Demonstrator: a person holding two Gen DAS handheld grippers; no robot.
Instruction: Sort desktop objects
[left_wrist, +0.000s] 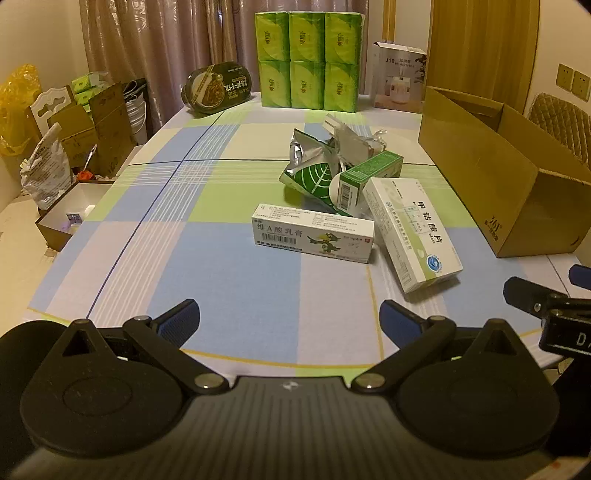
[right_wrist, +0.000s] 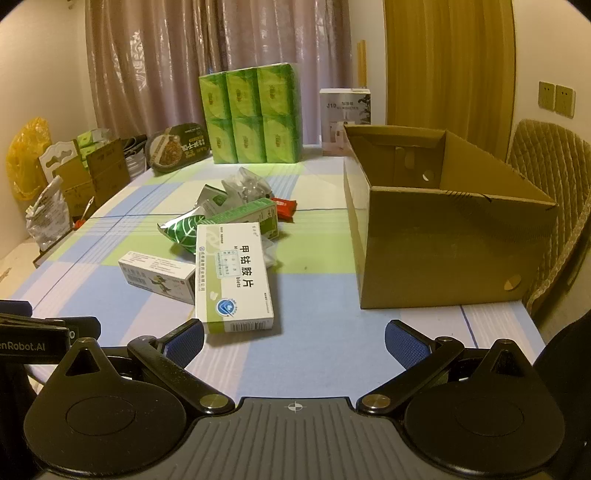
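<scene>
A pile of small items lies mid-table: a long white ointment box (left_wrist: 314, 234) (right_wrist: 159, 277), a larger white-and-green tablet box (left_wrist: 412, 230) (right_wrist: 232, 275), a green carton (left_wrist: 369, 177) (right_wrist: 245, 218), a green leaf-print pouch (left_wrist: 314, 181) (right_wrist: 184, 230), silver foil packets (left_wrist: 347, 142) (right_wrist: 236, 190) and a red packet (right_wrist: 284, 206). An open cardboard box (left_wrist: 498, 177) (right_wrist: 443, 236) stands to their right. My left gripper (left_wrist: 290, 317) is open and empty, short of the ointment box. My right gripper (right_wrist: 293, 341) is open and empty, just short of the tablet box.
At the table's far end stand a block of green tissue packs (left_wrist: 308, 61) (right_wrist: 251, 114), a dark oval food tub (left_wrist: 218, 86) (right_wrist: 179, 147) and a white appliance box (left_wrist: 400, 79) (right_wrist: 345, 120). Cartons and bags (left_wrist: 85, 125) crowd the left side. A chair (right_wrist: 546, 206) stands right.
</scene>
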